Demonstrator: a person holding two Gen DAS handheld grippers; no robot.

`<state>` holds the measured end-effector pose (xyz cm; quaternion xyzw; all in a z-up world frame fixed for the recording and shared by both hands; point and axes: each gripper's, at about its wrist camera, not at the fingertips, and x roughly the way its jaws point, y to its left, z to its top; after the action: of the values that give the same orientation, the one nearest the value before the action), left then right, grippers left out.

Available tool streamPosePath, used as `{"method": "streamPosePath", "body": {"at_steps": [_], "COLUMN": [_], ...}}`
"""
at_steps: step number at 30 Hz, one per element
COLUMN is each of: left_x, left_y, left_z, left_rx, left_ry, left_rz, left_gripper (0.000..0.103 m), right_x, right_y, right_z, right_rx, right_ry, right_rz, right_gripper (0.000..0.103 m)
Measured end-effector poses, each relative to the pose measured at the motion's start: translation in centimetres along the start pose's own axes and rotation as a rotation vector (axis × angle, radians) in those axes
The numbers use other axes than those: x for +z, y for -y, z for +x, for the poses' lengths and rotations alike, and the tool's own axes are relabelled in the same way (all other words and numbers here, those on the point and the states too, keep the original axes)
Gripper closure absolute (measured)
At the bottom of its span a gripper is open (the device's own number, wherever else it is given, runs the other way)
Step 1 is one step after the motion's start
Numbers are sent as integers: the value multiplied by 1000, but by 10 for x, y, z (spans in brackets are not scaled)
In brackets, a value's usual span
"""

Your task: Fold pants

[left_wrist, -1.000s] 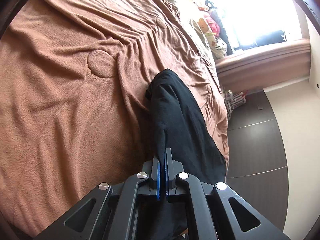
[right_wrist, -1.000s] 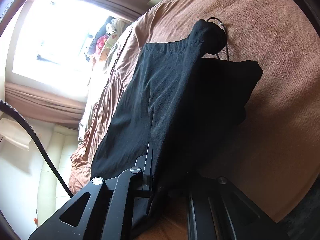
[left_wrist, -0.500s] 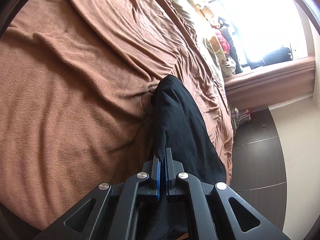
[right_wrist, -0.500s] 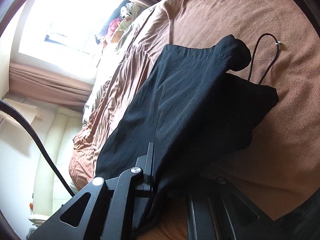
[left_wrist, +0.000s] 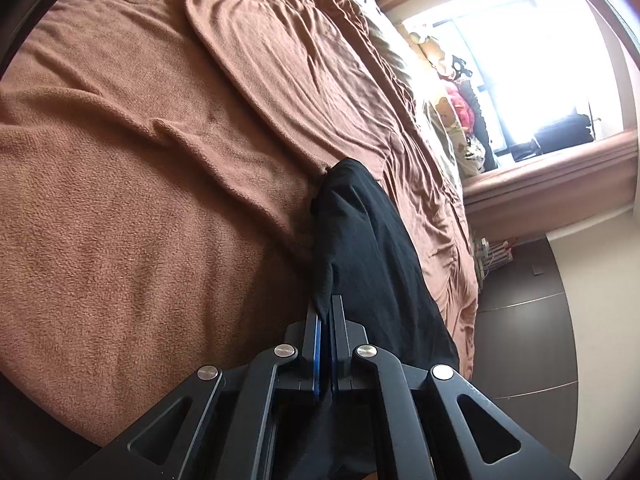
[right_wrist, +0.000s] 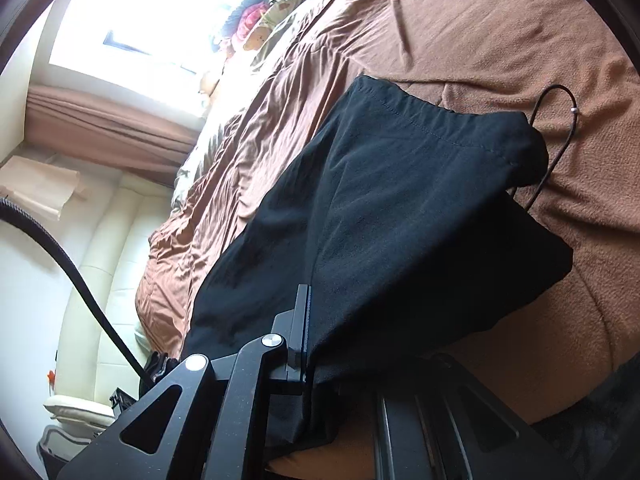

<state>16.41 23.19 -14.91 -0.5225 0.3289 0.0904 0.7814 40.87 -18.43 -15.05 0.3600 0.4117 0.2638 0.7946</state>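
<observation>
Across the brown blanket (left_wrist: pixel 168 208) the black pants (right_wrist: pixel 400 208) lie partly doubled over; pull unevenly and that top layer skews, or the drawstring (right_wrist: pixel 560 120) gets trapped inside. Your left gripper (left_wrist: pixel 326 320) is clenched on one edge. Your right gripper (right_wrist: pixel 316 320) pinches cloth draped over it.

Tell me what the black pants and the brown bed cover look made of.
Black pants: thin, smooth woven fabric, matte with slight sheen, stitched hem; likely synthetic. Brown bed cover: fleece-like, nubby pile near the camera, soft wrinkles farther off; exact fibre unclear.
</observation>
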Motion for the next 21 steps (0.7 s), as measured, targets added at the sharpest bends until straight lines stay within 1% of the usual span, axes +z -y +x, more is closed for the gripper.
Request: {"method": "streamPosePath", "body": {"at_steps": [6, 9, 11, 13, 14, 15, 16, 17, 20, 21], "left_x": [-3, -4, -5, -6, -6, -8, -8, -8, -8, -9], "left_y": [-12, -22, -24, -24, -23, -24, -23, -22, -16, -16], "left_z": [11, 15, 15, 9, 5, -2, -7, -11, -25, -29], "left_rx": [33, 73, 95, 117, 123, 137, 153, 167, 163, 165], "left_ry": [-20, -43, -52, -46, -40, -34, -27, -20, -8, -6], "left_rz": [-28, -67, -67, -56, -52, -47, -38, -26, 1, 8], "left_gripper": [100, 99, 90, 70, 66, 59, 56, 56, 53, 50], "right_x": [14, 21, 24, 26, 27, 28, 26, 26, 14, 12], "right_y": [12, 16, 17, 15, 14, 11, 0, -3, -17, -22], "right_z": [5, 11, 15, 11, 10, 8, 12, 10, -9, -14], "right_rx": [-22, -62, -65, -73, -82, -95, -108, -123, -164, -174], "right_ry": [-16, -49, -68, -70, -70, -69, -69, -68, -53, -46], "right_rz": [21, 24, 28, 13, 4, -6, -20, -38, -106, -126], "right_gripper": [97, 97, 94, 94, 93, 93, 93, 93, 92, 92]}}
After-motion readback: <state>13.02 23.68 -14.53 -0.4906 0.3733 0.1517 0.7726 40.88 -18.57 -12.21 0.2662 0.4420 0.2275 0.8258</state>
